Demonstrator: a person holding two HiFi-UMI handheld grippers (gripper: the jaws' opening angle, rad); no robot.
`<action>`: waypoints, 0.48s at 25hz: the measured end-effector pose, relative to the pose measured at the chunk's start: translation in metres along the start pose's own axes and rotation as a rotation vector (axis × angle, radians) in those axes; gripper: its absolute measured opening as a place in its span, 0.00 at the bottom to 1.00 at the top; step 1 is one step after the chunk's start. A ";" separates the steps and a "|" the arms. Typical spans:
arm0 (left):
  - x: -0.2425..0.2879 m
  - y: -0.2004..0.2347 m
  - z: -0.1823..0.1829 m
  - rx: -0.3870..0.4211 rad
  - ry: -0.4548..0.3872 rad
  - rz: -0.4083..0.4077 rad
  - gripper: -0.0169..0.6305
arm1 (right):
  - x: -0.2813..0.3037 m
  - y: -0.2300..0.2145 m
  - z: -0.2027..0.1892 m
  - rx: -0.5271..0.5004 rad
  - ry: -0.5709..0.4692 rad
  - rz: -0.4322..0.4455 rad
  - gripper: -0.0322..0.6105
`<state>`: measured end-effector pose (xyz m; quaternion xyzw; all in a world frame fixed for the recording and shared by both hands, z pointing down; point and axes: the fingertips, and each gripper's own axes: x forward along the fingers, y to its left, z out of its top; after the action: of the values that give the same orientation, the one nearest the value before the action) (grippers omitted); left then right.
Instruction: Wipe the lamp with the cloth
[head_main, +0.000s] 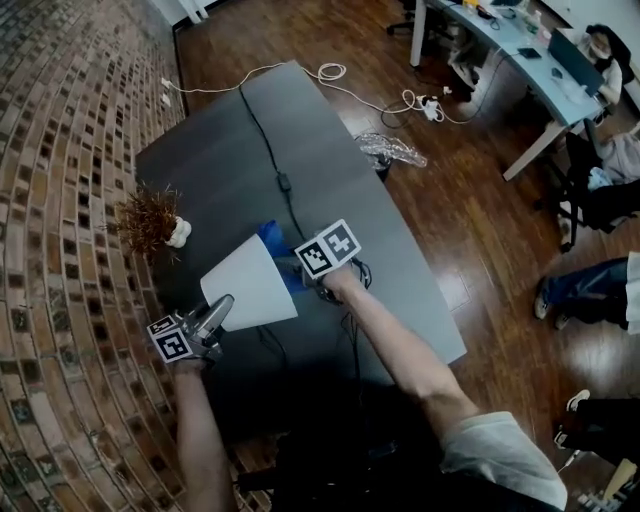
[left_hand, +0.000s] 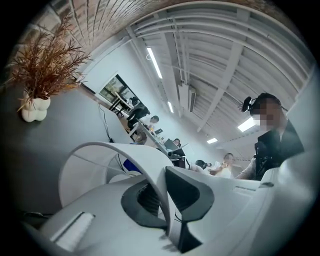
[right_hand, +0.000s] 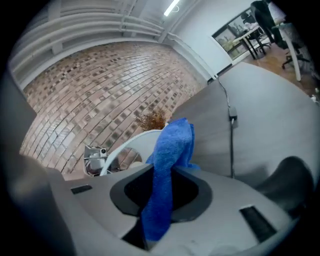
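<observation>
While lamp (head_main: 250, 285) tilted, mouth twd L hand-held gripper (head_main: 224, 308).

We see the desk (head_main: 200, 150) bare across the upper middle of the head view, crossed only by a black cable (head_main: 262, 140) running down its centre. At the left, the dried plant (head_main: 150, 218) stands close to the brick wall (head_main: 60, 250), leaving a narrow gap to the lampshade (head_main: 250, 285). Beyond our right forearm (head_main: 390, 340), the desk lies open to its right edge. Crumpled plastic (head_main: 390, 150) sits by the upper right edge.
</observation>
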<state>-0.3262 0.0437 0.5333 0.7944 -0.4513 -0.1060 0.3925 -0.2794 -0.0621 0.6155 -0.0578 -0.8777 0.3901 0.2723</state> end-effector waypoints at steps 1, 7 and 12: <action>0.000 0.000 0.000 0.007 0.006 -0.004 0.05 | -0.007 -0.012 -0.001 0.013 0.000 -0.025 0.17; -0.002 -0.005 -0.007 0.052 0.035 -0.015 0.04 | -0.066 -0.062 -0.008 0.105 -0.049 -0.107 0.17; -0.003 -0.010 -0.013 0.185 0.065 -0.019 0.05 | -0.124 -0.100 -0.016 0.084 -0.023 -0.243 0.17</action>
<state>-0.3150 0.0561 0.5338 0.8344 -0.4387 -0.0414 0.3309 -0.1546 -0.1592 0.6422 0.0647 -0.8643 0.3912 0.3095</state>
